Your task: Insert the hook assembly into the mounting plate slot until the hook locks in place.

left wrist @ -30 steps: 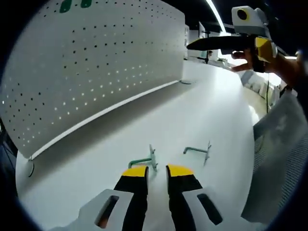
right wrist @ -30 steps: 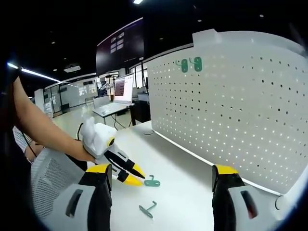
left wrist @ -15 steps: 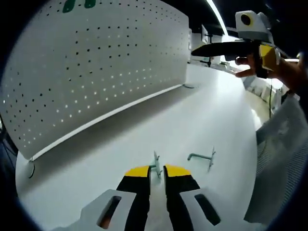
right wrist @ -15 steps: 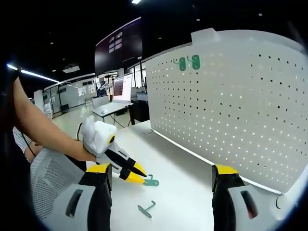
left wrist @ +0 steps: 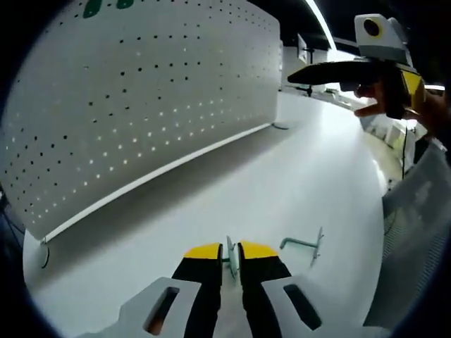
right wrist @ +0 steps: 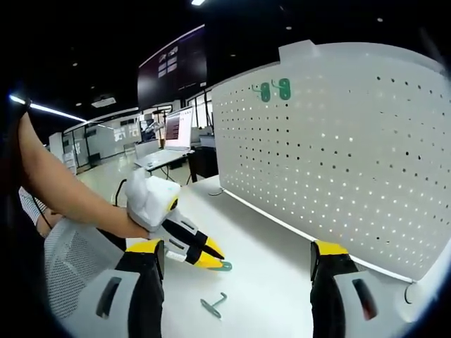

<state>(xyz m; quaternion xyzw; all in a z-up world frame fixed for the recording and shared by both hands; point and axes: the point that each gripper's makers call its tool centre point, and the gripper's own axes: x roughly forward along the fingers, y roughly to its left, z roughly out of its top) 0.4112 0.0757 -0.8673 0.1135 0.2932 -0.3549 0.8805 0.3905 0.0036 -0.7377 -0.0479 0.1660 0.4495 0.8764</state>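
My left gripper (left wrist: pixel 230 250) is shut on a green hook (left wrist: pixel 230 255), whose thin plate stands between the yellow fingertips, just above the white table (left wrist: pixel 282 169). The same gripper (right wrist: pixel 209 259) shows from the side in the right gripper view, with the green hook (right wrist: pixel 223 265) at its tips. A second green hook (left wrist: pixel 304 243) lies on the table to the right; it is also the loose hook (right wrist: pixel 213 303) lower down. The white perforated mounting plate (left wrist: pixel 141 98) stands upright behind. Two green hooks (right wrist: pixel 273 91) hang near its top. My right gripper (right wrist: pixel 236 257) is open, held in the air.
A person's arm (right wrist: pixel 56 186) holds the left gripper. The right gripper (left wrist: pixel 359 67) hangs high at the right in the left gripper view. A mesh chair back (right wrist: pixel 70 260) stands beside the table. Desks and a monitor (right wrist: pixel 180 130) stand far behind.
My left gripper closed on the green hook and has lifted it slightly off the table. The right gripper stayed nearly still.
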